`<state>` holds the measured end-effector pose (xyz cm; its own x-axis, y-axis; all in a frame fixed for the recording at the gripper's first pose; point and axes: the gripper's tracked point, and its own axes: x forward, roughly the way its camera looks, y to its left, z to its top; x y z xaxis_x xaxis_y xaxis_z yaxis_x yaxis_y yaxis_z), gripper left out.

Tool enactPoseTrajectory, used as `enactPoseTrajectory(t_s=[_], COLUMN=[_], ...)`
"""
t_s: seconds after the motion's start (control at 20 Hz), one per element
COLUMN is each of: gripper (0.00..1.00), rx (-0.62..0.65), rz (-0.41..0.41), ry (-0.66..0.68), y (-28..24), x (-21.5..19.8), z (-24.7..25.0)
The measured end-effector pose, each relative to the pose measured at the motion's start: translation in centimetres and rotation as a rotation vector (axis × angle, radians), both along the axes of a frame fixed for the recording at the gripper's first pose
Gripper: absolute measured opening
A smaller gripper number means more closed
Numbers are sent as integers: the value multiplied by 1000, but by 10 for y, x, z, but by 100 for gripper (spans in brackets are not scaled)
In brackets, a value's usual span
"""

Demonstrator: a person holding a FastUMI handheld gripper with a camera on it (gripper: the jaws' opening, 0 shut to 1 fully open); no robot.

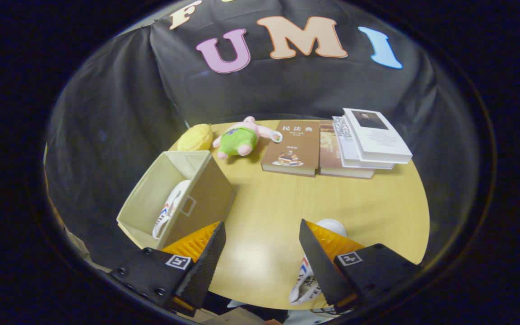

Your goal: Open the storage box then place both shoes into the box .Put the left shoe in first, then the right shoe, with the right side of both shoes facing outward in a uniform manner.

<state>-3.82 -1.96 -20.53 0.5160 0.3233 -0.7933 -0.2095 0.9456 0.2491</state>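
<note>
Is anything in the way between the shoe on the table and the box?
Nothing visible is. The second shoe lies by the open gripper's right finger, partly hidden behind it. Only bare table lies between it and the open box, which already holds one shoe. The books and plush toy sit farther back.

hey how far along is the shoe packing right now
Done: the storage box is open and one white shoe already stands inside it against its wall. In hand: nothing is gripped; the tongs are open above the bare table. Left: the second shoe lies on the table, partly hidden behind the right finger, and must go into the box.
</note>
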Motion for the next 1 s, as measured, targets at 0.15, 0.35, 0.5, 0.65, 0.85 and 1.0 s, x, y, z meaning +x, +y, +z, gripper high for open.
enactPoseTrajectory(t_s=[0.15,0.35,0.5,0.65,0.85,1.0], gripper=[100,100,100,100,100,100], rx=[-50,-117,-158,-178,-191,-222], rz=[-15,-5,15,39,92,141], ry=[22,79,133,182,251,318], y=[-34,-72,-95,-107,-110,-113], x=[-3,-15,-34,-47,-67,-82], z=[-19,-51,-73,-92,-114,-135])
